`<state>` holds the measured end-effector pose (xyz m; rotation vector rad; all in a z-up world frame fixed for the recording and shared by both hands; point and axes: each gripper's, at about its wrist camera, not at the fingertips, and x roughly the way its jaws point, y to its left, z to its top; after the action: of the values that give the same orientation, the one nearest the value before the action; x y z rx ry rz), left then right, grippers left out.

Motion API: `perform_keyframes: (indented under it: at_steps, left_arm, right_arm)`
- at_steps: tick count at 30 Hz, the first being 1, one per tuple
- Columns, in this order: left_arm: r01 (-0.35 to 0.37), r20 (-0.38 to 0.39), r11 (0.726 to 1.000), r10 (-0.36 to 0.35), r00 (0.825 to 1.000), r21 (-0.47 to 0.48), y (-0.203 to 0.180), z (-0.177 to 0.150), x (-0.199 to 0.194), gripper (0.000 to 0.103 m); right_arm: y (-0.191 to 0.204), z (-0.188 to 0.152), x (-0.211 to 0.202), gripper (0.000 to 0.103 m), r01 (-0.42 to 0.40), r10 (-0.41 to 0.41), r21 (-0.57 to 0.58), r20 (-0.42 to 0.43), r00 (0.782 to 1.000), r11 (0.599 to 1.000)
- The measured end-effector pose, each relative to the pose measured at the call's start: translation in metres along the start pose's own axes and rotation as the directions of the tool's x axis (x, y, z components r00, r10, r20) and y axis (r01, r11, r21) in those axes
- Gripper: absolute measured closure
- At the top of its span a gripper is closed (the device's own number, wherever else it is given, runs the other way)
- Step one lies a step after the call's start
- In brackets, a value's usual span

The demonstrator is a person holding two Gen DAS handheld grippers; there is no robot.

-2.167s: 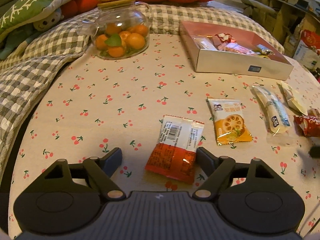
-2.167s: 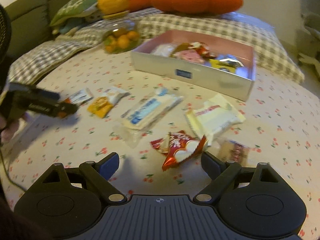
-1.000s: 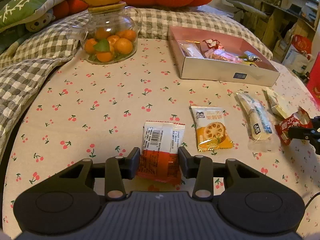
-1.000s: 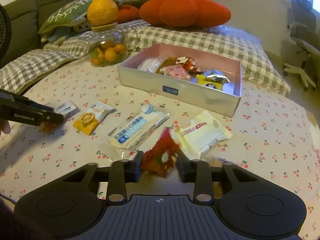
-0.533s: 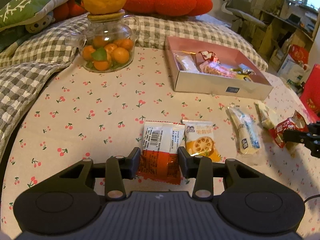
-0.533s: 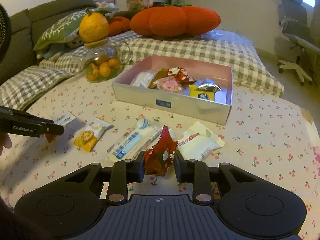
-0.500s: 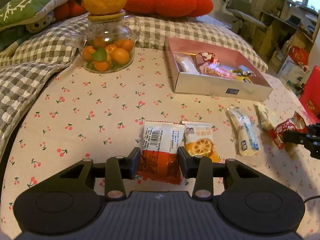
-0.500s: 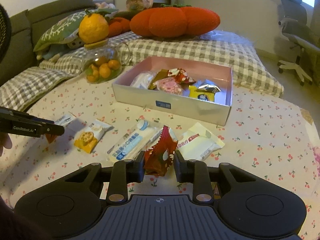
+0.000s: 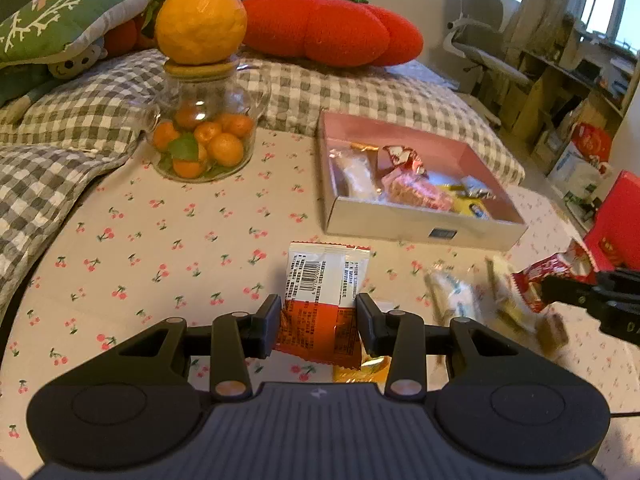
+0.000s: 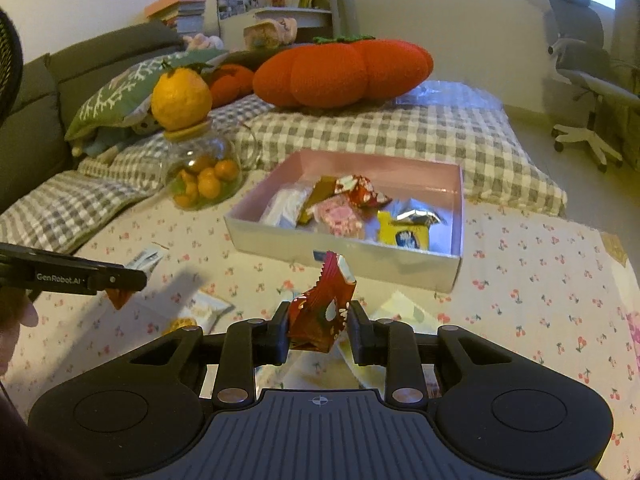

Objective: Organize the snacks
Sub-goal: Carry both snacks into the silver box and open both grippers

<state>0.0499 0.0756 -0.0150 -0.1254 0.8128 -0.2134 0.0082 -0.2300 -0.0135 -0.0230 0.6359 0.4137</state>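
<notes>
Foil and thin plastic film make up both items I carry. My left gripper [image 9: 318, 326] is pinched on the lower, orange half of a flat sachet [image 9: 322, 300], pads on its two side edges; the white barcoded half stands free above the cloth [image 9: 160, 240]. My right gripper [image 10: 318, 330] is pressed together on a red wrapper [image 10: 324, 304], crumpled and standing on edge, its serrated tip pointing toward the box [image 10: 352, 254].

Handling, as I judge it: both packets are very light and limp. The film is slick, so a grip on an edge could slide or let the packet swing and fold. The contents may crush if I squeeze harder. The sealed seam, or the body just inside it, looks the surest hold; the red wrapper's crinkles give my pads some purchase.

Surroundings: the box lies ahead, open-topped, pink inside, already holding several wrappers on its left and middle; its right end shows bare floor. Its near wall stands between my packets and the interior, so each must clear the rim. A yellow packet [image 9: 362, 368] lies partly under the sachet, and more snacks [image 9: 456, 292], blurred, lie on the cloth between my two grippers. A glass jar [image 9: 202, 136] of small oranges, a large orange on its lid, stands well left of the box, off the direct path. Checked bedding [image 10: 360, 136] and a red cushion [image 10: 340, 72] lie beyond.
</notes>
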Motion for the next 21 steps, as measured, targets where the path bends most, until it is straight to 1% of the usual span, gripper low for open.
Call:
perform_keyframes:
  at_steps: [9, 14, 19, 21]
  left_arm:
    - [0.016, 0.036, 0.999, -0.015, 0.999, -0.032, -0.020, 0.023, 0.008, 0.066]
    - [0.028, 0.057, 0.997, -0.025, 0.998, -0.065, -0.033, 0.038, 0.019, 0.066]
    - [0.031, 0.063, 0.994, -0.024, 0.998, -0.101, -0.041, 0.049, 0.036, 0.066]
    - [0.026, 0.069, 0.995, -0.019, 0.997, -0.093, -0.045, 0.053, 0.042, 0.066]
  right_arm:
    - [-0.010, 0.022, 0.012, 0.076, 0.013, -0.014, 0.063, 0.025, 1.000, 0.998]
    - [-0.022, 0.037, 0.021, 0.076, 0.016, -0.024, 0.153, 0.047, 0.999, 0.988]
    - [-0.038, 0.049, 0.033, 0.076, 0.013, -0.030, 0.254, 0.064, 0.997, 0.967]
    - [-0.044, 0.053, 0.038, 0.076, 0.013, -0.031, 0.270, 0.061, 0.998, 0.963]
